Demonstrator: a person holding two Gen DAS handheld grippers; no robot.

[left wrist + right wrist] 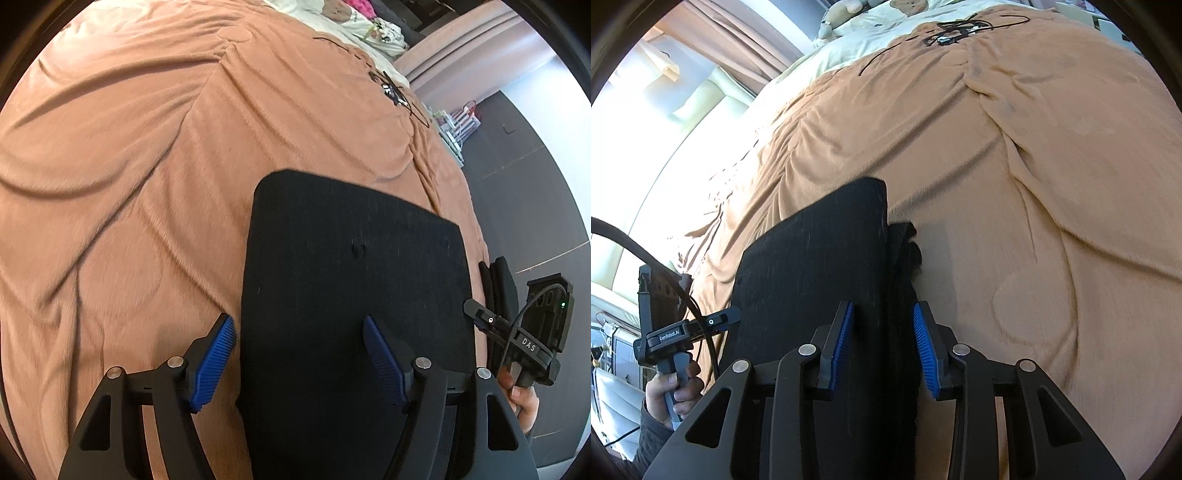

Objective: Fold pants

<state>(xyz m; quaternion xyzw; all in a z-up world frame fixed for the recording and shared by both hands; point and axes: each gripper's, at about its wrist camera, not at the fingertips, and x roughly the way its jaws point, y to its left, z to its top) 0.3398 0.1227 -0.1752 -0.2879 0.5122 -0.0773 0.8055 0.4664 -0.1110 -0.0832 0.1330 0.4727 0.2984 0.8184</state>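
While both grippers stand at the near edge of the pants (354, 280), the fold is exposed to several faults. Reference landmark: the pants, a dark folded panel lying on the orange blanket (129, 166) that covers the bed.

Left gripper (299, 354): jaws spread wide, holding nothing. One blue pad (216, 360) sits over the blanket just beside the left edge of the pants; the other sits over the dark cloth. Closing from this stance may pinch blanket together with the pants and drag the bedding into the fold.

Right gripper (882, 347): jaws partly parted, straddling the right edge of the pants, where stacked layers (905, 280) show as a loose, uneven pile. The pads do not appear to press the cloth, so no grip is judged to exist. Probable fault: closing on only the top layer, so the lower layers stay behind and the fold opens or skews.

Uneven lifting by the two grippers would likely twist the panel, since the cloth looks limp.

Beyond the far edge of the pants, the blanket runs in deep creases; a panel laid over these may not lie flat.

Well beyond the pants, a tangle of black cable (955, 31) lies near the pale bedding (871, 29). It is well apart and presents little risk
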